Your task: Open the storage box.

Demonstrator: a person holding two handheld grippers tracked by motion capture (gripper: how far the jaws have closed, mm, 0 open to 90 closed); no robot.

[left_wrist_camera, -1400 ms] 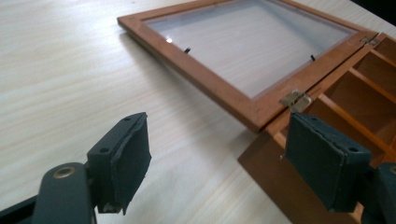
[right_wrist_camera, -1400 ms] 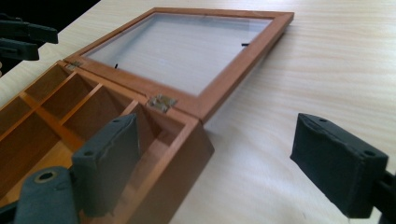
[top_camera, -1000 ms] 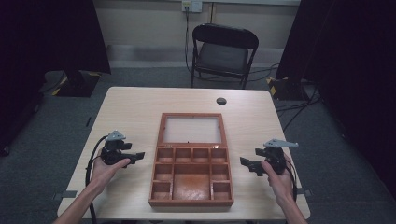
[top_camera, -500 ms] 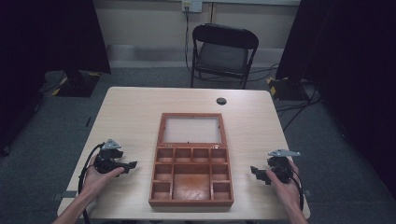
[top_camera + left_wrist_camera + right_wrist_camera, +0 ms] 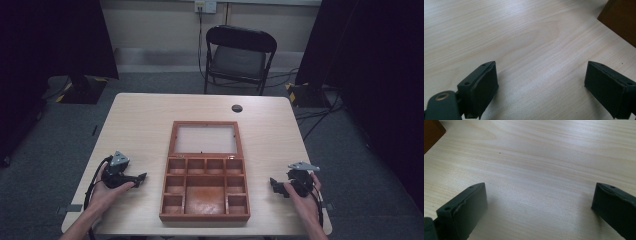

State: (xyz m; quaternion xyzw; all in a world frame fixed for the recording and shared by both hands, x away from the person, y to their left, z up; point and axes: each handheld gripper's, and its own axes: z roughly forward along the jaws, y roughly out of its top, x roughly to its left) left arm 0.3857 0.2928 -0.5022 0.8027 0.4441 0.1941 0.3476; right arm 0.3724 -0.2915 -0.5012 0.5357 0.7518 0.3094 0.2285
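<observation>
A brown wooden box (image 5: 205, 185) with several compartments lies open in the middle of the table, its glass-paned lid (image 5: 205, 139) flat behind it. My left gripper (image 5: 141, 177) rests low at the box's left and points toward it. Its jaws have just been opening and stand open over bare wood (image 5: 541, 87), with a corner of the box (image 5: 621, 22) ahead. My right gripper (image 5: 274, 184) sits low on the box's right and points at it. It has also just been opening, with nothing between its jaws (image 5: 539, 210) and the box corner (image 5: 431, 132) at the upper left.
The light wooden table (image 5: 140, 125) carries a small black round object (image 5: 237, 108) near its far edge. A black folding chair (image 5: 240, 55) stands behind the table. Dark curtains hang at both sides, and cables lie on the floor at the right.
Both hands have sunk toward the tabletop and drawn back toward the near edge. Both grippers' jaws stand wider than before.
</observation>
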